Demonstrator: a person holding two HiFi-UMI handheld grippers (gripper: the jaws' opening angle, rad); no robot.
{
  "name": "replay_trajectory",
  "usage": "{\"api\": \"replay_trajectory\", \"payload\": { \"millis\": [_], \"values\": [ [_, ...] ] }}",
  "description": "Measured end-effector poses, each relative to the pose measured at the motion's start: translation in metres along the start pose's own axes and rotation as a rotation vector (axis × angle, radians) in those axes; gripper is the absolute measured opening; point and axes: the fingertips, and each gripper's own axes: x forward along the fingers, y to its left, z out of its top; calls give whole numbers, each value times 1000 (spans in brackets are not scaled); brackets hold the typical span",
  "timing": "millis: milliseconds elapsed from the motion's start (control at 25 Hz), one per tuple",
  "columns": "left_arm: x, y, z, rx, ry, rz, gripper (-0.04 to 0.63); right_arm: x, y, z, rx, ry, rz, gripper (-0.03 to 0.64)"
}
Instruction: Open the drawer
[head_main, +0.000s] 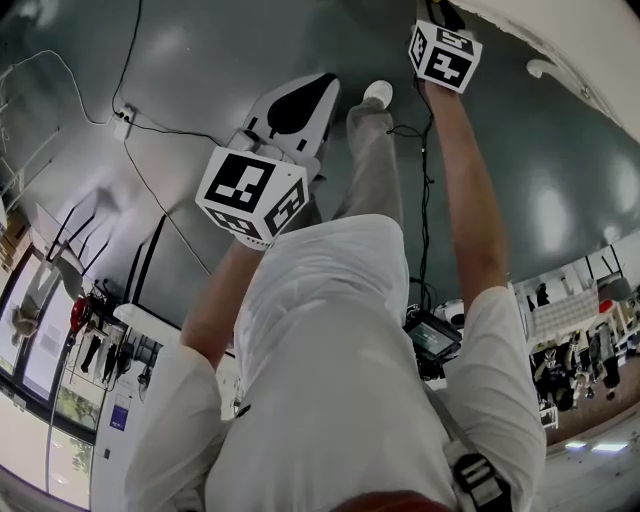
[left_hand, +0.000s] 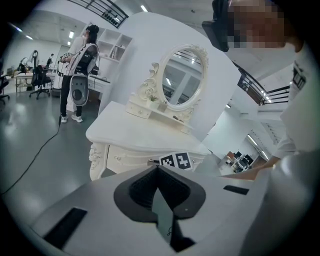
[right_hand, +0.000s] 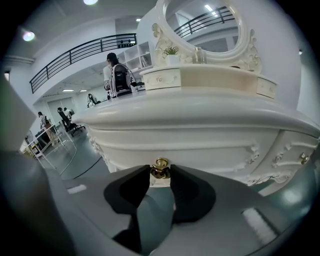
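Observation:
A white dressing table (left_hand: 140, 135) with carved drawers stands in front of me. In the right gripper view its middle drawer front (right_hand: 210, 150) fills the frame, with a small gold knob (right_hand: 160, 168) at its lower edge. My right gripper (right_hand: 160, 173) has its two dark fingertips on either side of that knob, touching it, and is shut on it. My left gripper (left_hand: 158, 168) hangs back from the table with its jaws together and nothing in them. In the head view the left gripper (head_main: 292, 108) is low at the left, and the right one's marker cube (head_main: 445, 55) is at the top.
An oval mirror (left_hand: 182, 75) and small drawers stand on the tabletop. A second knob (right_hand: 303, 158) sits on the right-hand drawer. A person (left_hand: 80, 75) stands to the left of the table, and a cable (left_hand: 35, 160) runs over the grey floor.

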Motion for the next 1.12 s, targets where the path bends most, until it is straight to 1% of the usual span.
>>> {"api": "replay_trajectory", "payload": {
  "millis": [360, 520, 720, 1120],
  "values": [
    [-2, 2, -2, 6, 4, -6, 9, -2, 1, -1, 17, 5, -13, 137],
    [-3, 1, -2, 6, 4, -7, 9, -8, 2, -8, 19, 2, -12, 137],
    [-4, 1, -3, 12, 9, -18, 9, -15, 7, -16, -2, -1, -2, 137],
    [-10, -4, -8, 27, 20, -49, 9, -30, 19, -30, 12, 12, 0, 137]
  ]
}}
